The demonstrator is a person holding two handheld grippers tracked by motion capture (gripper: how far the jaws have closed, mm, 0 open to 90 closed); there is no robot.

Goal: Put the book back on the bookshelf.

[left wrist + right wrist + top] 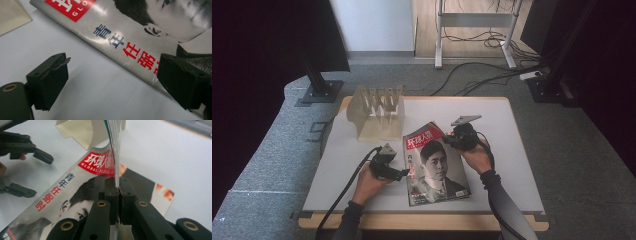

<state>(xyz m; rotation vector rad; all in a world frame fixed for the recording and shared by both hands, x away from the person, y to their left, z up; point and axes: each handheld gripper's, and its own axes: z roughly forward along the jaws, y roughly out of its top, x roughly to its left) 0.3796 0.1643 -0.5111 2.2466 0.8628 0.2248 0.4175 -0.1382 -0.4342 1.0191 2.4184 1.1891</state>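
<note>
1. The magazine [435, 165] lies face up near the middle of the desk [512, 150], its spine toward 9 o'clock and its red masthead toward 12. The cover is glossy, with a portrait and red and blue characters down the spine side.
2. Handling, as a judgement: light, limp and slick. It will sag if held by one edge, the thin pages crease or tear easily, and the gloss may slip between smooth pads. The spine is the stiffest part; the open fore-edge is easiest to pinch.
3. The right claw [117, 188] is closed on a sheaf of pages at the magazine's 2 o'clock corner. The sheaf stands on edge and curls upward above the jaws, with the remaining pages flat beneath.
4. The left claw [112, 82] is wide open and holds nothing. One jaw stands over bare desk, the other over the spine edge at 9 o'clock; whether it touches the cover cannot be told.
5. A pale slotted file rack [377, 112], seemingly stiff board or plastic, stands at 11 o'clock from the magazine, just beyond its top edge.
6. The desk top is matt white with a wooden rim.
</note>
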